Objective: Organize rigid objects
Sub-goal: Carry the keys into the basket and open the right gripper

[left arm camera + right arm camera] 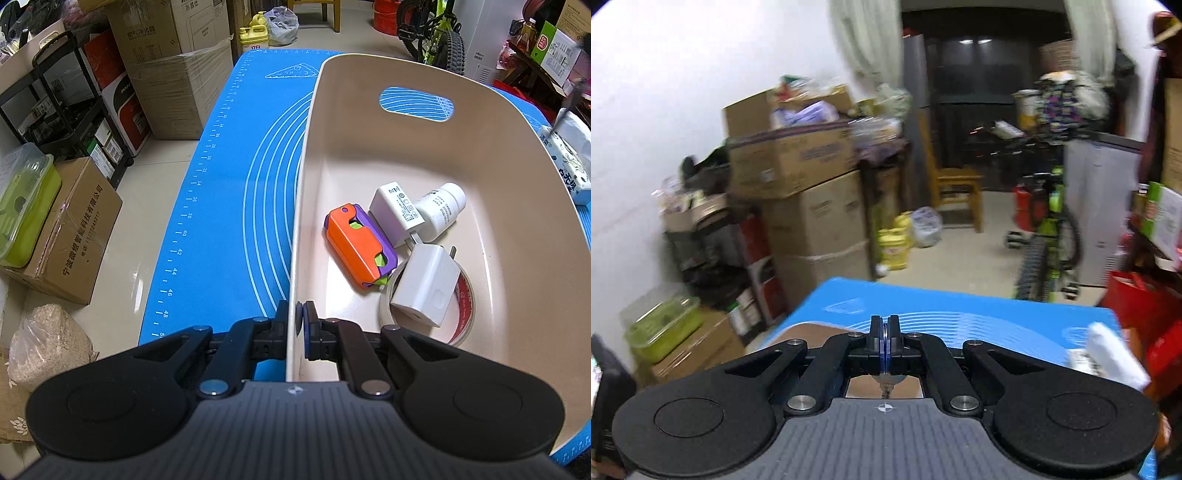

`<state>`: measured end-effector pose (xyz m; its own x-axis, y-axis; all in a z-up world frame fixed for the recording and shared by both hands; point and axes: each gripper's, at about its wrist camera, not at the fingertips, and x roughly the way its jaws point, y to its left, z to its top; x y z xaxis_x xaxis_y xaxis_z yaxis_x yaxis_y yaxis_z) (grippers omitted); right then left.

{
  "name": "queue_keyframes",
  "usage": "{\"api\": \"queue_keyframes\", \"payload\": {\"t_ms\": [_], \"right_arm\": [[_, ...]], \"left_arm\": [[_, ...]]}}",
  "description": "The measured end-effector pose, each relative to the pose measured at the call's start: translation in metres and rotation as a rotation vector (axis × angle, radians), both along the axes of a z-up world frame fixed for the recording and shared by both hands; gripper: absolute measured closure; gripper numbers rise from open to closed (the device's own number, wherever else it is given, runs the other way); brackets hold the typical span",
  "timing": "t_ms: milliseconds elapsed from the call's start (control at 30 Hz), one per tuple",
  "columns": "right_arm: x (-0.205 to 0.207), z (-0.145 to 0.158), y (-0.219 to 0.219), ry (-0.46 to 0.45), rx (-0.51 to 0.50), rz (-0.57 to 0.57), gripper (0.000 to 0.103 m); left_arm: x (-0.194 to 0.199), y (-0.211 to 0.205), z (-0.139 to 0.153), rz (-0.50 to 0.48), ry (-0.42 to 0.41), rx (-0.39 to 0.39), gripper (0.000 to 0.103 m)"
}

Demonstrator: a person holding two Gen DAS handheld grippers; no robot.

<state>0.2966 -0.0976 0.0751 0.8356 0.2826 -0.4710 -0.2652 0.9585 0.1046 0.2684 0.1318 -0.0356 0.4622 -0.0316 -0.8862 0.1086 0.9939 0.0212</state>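
Observation:
My left gripper [297,318] is shut on the near left wall of a beige plastic bin [480,155], one finger outside and one inside. The bin stands on a blue silicone mat [236,177]. Inside lie an orange-and-purple toy [356,243], a white charger [397,214], a second white charger [426,290] resting on a tape roll [463,321], and a white bottle [443,208]. My right gripper [884,332] is shut with nothing visible between its fingers, held above the mat [997,325]. A corner of the bin [812,332] shows below it. That view is blurred.
A tissue pack [567,162] lies on the mat right of the bin; it also shows in the right wrist view [1108,354]. Cardboard boxes [173,66], a black rack [66,110], a green container [22,206] and a bicycle [439,33] surround the table.

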Motion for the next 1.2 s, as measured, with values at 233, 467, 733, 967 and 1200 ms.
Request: {"api": "queue_keyframes", "payload": {"t_ms": [233,467,733,967,1200], "right_arm": [[0.021,-0.027,0.058,0.096,-0.035,0.133,0.090],[0.034,-0.063,0.101,0.211,-0.096,0.215,0.090],[0.046,-0.094,0.110,0.330,-0.095,0.222,0.091],[0.062,-0.106,0.105,0.384,-0.106,0.176,0.090],[0.074,-0.125,0.098,0.432,-0.111,0.124,0.090]], "left_arm": [[0.000,0.001,0.001,0.001,0.001,-0.002,0.093],[0.000,0.001,0.001,0.001,0.000,-0.001,0.093],[0.000,0.002,0.002,0.001,0.001,-0.006,0.093],[0.001,0.002,0.001,0.001,0.000,-0.003,0.093],[0.001,0.002,0.001,0.001,0.001,-0.003,0.093]]}}
